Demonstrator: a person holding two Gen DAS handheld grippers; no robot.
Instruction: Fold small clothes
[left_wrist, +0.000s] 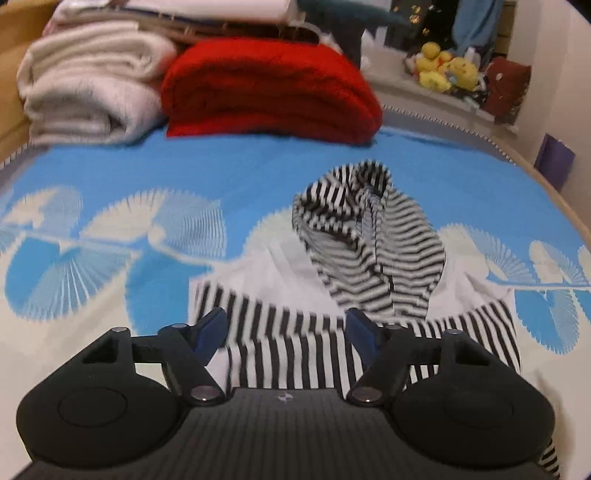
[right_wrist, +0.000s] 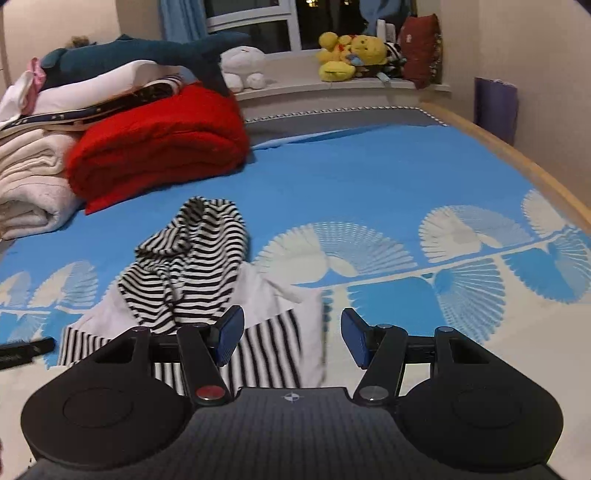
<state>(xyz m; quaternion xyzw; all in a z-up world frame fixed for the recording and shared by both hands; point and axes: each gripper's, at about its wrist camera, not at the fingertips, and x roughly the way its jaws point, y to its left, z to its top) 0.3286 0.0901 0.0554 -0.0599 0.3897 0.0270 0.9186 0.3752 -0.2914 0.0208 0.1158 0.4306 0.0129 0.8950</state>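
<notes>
Folding looks only partly done, as far as I can judge. My striped hoodie (left_wrist: 369, 266) lies on the blue patterned bed (left_wrist: 229, 166) right in front of me, its lower body spread fairly flat with broad black and white stripes, while the finely striped hood (right_wrist: 195, 251) sits bunched and crumpled on top of the white chest part. My left gripper (left_wrist: 286, 330) hangs over the near hem with its blue pads spread apart and nothing between them; the cloth shows below the gap, not pinched. My right gripper (right_wrist: 291, 338) is likewise spread and empty, poised over the right edge of the hoodie, where the cloth meets the bed. I cannot tell whether the sleeves are already tucked in, since none shows clearly. What seems left is flattening the hood and bringing the body over into a neat packet. At the far side a red blanket (right_wrist: 159, 147) and a cream blanket (left_wrist: 88, 88) are already stacked.
</notes>
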